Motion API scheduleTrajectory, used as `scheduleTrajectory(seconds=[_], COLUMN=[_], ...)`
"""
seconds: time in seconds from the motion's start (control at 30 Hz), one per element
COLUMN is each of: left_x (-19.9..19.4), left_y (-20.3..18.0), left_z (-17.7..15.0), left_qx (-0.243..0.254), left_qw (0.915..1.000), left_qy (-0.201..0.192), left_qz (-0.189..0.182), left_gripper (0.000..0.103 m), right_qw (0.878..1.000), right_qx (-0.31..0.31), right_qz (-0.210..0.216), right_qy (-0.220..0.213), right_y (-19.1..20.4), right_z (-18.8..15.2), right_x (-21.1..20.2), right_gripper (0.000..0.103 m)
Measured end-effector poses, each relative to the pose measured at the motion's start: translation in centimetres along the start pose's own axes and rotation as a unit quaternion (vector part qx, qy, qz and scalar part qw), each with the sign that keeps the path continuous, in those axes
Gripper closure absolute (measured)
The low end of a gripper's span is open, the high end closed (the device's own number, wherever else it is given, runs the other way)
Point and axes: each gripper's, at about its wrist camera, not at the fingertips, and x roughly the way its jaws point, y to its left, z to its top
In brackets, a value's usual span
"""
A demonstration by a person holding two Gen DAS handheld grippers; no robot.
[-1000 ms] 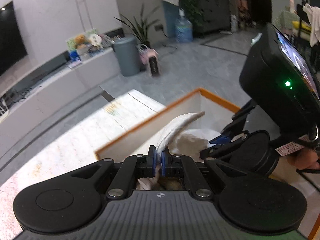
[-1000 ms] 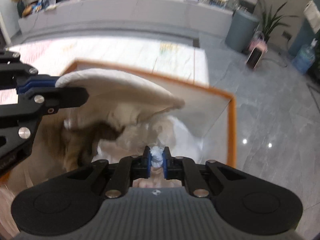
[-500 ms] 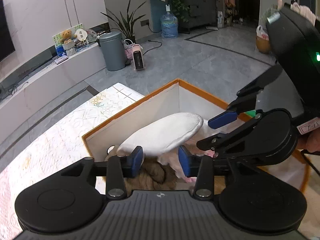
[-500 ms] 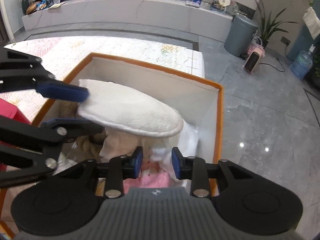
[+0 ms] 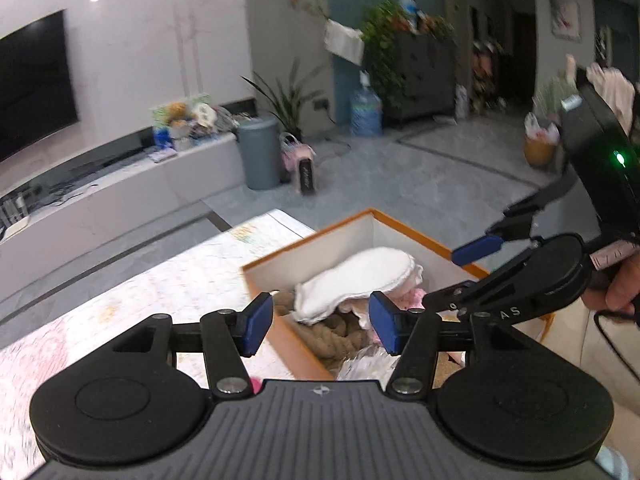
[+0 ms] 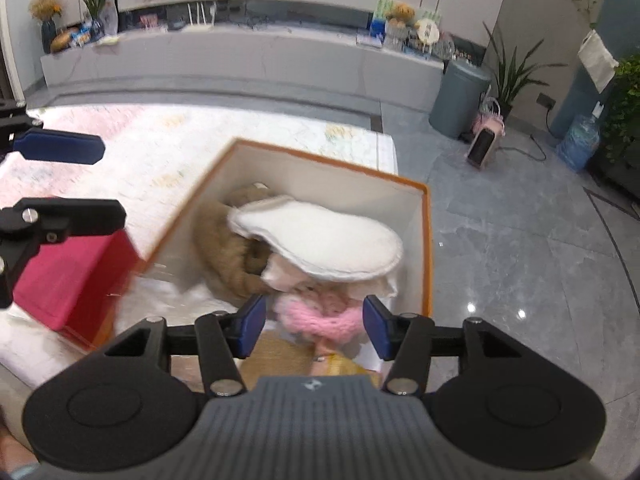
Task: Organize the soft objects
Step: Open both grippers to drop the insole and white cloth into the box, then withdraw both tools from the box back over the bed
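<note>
An orange-rimmed white box (image 6: 426, 240) (image 5: 280, 336) stands on the patterned table. On top of the pile inside lies a white plush oval piece (image 6: 320, 240) (image 5: 356, 276). Under it sit a brown furry soft thing (image 6: 228, 256) (image 5: 340, 332) and a pink knitted item (image 6: 316, 320). My left gripper (image 5: 320, 326) hovers above the box's near edge, its jaws opening with nothing between them. Over the pink item my right gripper (image 6: 314, 330) hangs clear of the pile, jaws opening and empty. It also shows at the right of the left wrist view, right gripper (image 5: 472, 272).
A red box (image 6: 72, 280) stands left of the orange-rimmed box. Beyond the table (image 6: 160, 148) is grey tiled floor with a grey bin (image 6: 456, 96), a small heater (image 6: 482, 148), a water bottle (image 6: 578, 140) and potted plants. A low white TV bench (image 6: 240, 60) runs along the far wall.
Both grippers let go of the white plush piece and the soft things, opened wide, and rose back away from the box. The white piece now rests on the pile.
</note>
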Motion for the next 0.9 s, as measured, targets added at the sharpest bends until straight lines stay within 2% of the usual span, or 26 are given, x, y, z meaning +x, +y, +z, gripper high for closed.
scheduleTrajectory(seconds=[0.13,0.23,0.47,0.53,0.63,0.77,0.9], left_x=[-3.6,-6.3,-11.0,-12.0,-13.0,-13.8,-14.3], left_y=[1.3,2.4,6.5,7.7,9.0,10.7,11.9], left_z=[-1.0,-2.5,-7.3,-8.6,-10.4,-12.8,-15.1], left_qx=[-0.037,-0.058,-0.114,-0.126,-0.142,-0.159,-0.176], left_qw=[0.9985,0.9951,0.9756,0.9706,0.9654,0.9628,0.9647], left_qy=[-0.033,-0.056,-0.067,-0.063,-0.050,-0.026,-0.002], left_qz=[0.022,0.058,0.175,0.195,0.213,0.217,0.195], left_gripper=[0.038,0.038,0.043,0.044,0.044,0.049,0.049], right_qw=[0.999,0.997,0.987,0.983,0.977,0.971,0.970], right_qx=[0.013,0.030,0.054,0.063,0.075,0.077,0.062], right_qz=[0.005,0.013,0.049,0.058,0.080,0.094,0.095], right_qy=[-0.037,-0.068,-0.142,-0.160,-0.183,-0.206,-0.216], right_y=[2.2,4.3,11.0,13.2,16.4,20.7,24.7], right_z=[-0.5,-1.1,-3.5,-4.1,-5.0,-5.9,-7.0], right_x=[-2.8,-4.8,-7.8,-8.2,-8.4,-8.1,-7.2], right_gripper=[0.046,0.045,0.045,0.045,0.045,0.045,0.045])
